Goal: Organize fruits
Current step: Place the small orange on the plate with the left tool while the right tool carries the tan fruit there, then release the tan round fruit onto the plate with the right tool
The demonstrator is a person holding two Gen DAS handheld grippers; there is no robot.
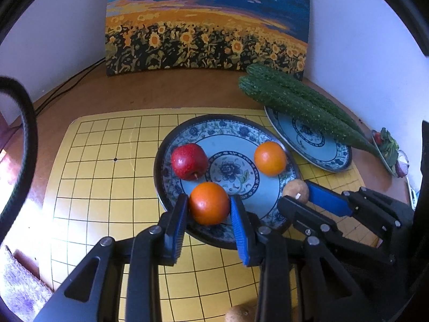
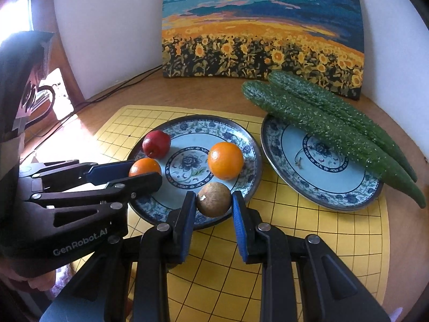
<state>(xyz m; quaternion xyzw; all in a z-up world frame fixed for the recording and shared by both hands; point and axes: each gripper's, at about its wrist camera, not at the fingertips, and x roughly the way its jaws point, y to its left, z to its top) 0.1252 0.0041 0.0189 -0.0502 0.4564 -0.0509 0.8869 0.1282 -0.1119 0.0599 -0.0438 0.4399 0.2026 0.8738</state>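
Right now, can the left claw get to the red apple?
Probably not yet: the left claw sits around an orange, so its fingers are full. The red apple lies just beyond on the same plate.

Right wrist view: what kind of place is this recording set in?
Probably a home, on a wooden table pushed against a white wall. A sunflower painting leans on that wall, patterned blue-and-white plates hold fruit and cucumbers, and a yellow grid mat lies under them.
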